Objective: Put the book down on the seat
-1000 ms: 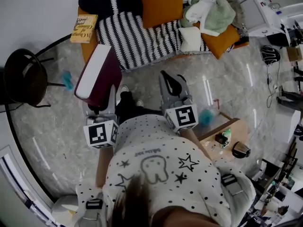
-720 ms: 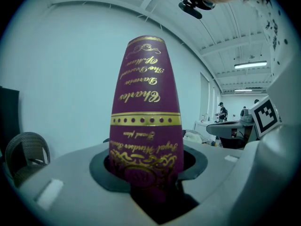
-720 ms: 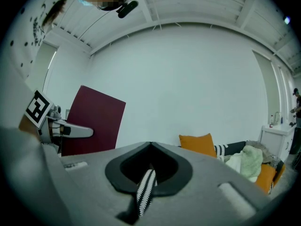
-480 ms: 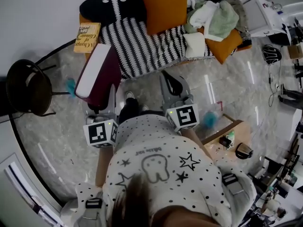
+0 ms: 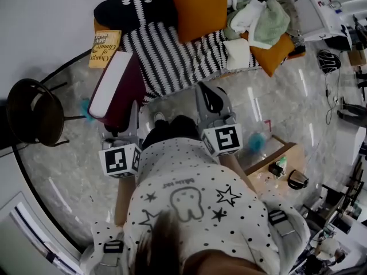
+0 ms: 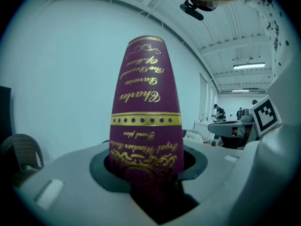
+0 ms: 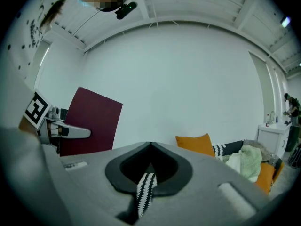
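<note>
Sofa (image 5: 172, 44) runs across the top of the head view. It has a black-and-white striped blanket (image 5: 166, 36), an orange cushion (image 5: 198, 7) upright at top centre, a second orange cushion (image 5: 276, 51) to the right and a heap of pale clothes (image 5: 258, 16) between them. A yellow book (image 5: 105, 47) lies on the sofa's left end. A black round chair (image 5: 31, 110) is at far left on the marbled floor (image 5: 298, 107). A small wooden table (image 5: 269, 173) with a few small items sits at lower right. A person in a white dotted shirt (image 5: 189, 211) fills the bottom.

The maroon book (image 5: 117, 90) is off the seat, up in the air at centre left. The left claw (image 5: 123, 132) is clamped on its near end. In the left gripper view the book (image 6: 143, 121) fills the gap between the jaws of the left claw (image 6: 146, 173), gold-lettered spine towards the camera. Its long axis runs from the claw up the frame towards the sofa's left end, and its far end is just beside the yellow book in the picture. The white page edge faces left.

The right claw (image 5: 206, 90) is at centre, near the sofa's front edge and well apart from the book. In the right gripper view the right claw (image 7: 149, 147) has its jaws together with nothing held; only striped blanket shows through the slit.
</note>
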The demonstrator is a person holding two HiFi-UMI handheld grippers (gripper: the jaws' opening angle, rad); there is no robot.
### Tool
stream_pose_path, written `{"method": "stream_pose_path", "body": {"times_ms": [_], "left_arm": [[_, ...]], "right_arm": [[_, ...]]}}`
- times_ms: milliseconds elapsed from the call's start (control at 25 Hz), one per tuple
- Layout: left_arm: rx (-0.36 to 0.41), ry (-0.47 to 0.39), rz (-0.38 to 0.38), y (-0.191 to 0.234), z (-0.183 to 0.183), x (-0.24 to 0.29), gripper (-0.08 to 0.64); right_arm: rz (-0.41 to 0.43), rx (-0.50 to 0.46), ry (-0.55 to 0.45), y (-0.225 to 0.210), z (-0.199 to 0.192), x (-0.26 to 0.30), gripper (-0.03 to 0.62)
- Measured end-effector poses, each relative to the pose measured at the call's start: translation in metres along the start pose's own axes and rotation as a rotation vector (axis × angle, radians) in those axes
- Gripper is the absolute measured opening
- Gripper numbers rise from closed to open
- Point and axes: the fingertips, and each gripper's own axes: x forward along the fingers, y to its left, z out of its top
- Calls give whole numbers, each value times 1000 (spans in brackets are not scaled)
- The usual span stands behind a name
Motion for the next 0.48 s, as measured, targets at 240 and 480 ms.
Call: {"method": "stream_pose_path", "body": {"times_ms": [240, 480], "left_arm": [[-11, 0, 12, 7, -1, 6, 232], [-28, 3, 23, 7, 0, 19, 232]], "right_arm": [[-8, 9, 11, -4, -3, 1, 0], [5, 9, 17, -15, -1, 12, 0]]}}
